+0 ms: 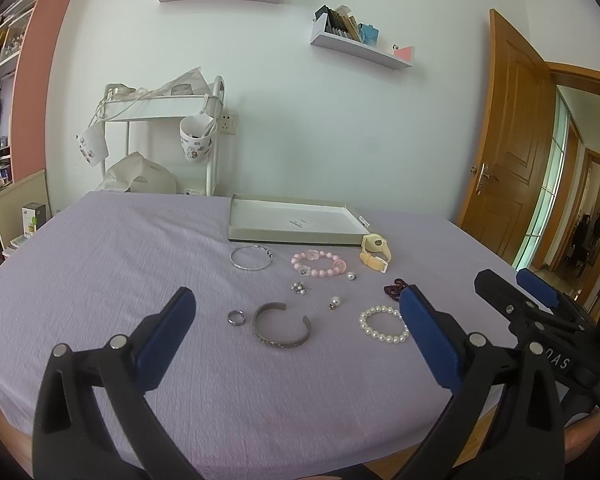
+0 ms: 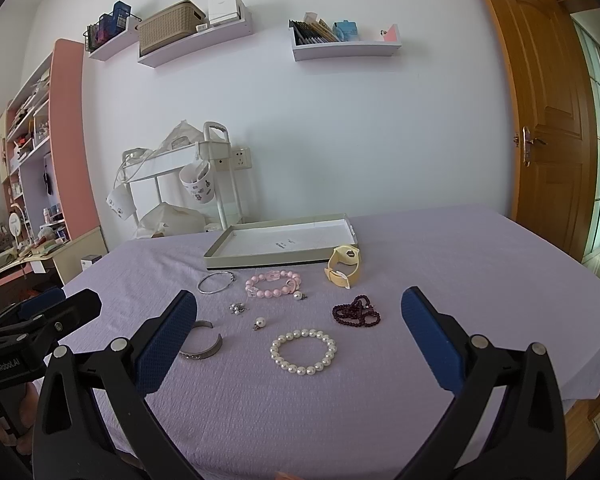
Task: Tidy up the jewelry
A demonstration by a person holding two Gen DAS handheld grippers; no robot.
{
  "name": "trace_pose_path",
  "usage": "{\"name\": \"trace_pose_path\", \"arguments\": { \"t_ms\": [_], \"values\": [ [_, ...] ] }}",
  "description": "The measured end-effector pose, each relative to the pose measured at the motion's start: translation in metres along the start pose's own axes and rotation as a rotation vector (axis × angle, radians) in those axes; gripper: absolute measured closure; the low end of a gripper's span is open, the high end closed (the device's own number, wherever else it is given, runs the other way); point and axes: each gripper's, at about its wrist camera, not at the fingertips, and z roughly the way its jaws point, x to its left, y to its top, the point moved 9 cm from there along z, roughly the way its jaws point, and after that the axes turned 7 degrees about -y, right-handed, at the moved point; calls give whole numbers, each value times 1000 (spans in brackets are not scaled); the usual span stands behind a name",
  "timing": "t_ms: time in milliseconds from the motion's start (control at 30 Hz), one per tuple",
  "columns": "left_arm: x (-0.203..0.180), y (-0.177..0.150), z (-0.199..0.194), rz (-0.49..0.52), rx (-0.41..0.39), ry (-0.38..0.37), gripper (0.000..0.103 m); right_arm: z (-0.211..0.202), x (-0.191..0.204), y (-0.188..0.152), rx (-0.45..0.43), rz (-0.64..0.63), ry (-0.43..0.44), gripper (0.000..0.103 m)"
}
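Jewelry lies spread on a lilac cloth: a grey cuff bangle, a small ring, a white pearl bracelet, a pink bead bracelet, a thin silver bangle, a dark red bead string, pearl earrings and a yellow watch. Behind them sits a shallow grey tray, bare inside. My left gripper hovers open above the cuff. My right gripper hangs open over the pearl bracelet. Neither holds anything.
A white trolley with hanging cups stands against the wall behind the table. A wooden door is open at the right. Shelves hang on the wall. The table's edge runs close along the right and front.
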Motion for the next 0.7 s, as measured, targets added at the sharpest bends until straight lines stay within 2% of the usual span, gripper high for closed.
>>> {"name": "trace_pose_path", "arguments": {
  "t_ms": [700],
  "values": [
    [-1,-1,0,0,0,-1,2,1,-2,-1,-4,3,1,1]
  ]
}}
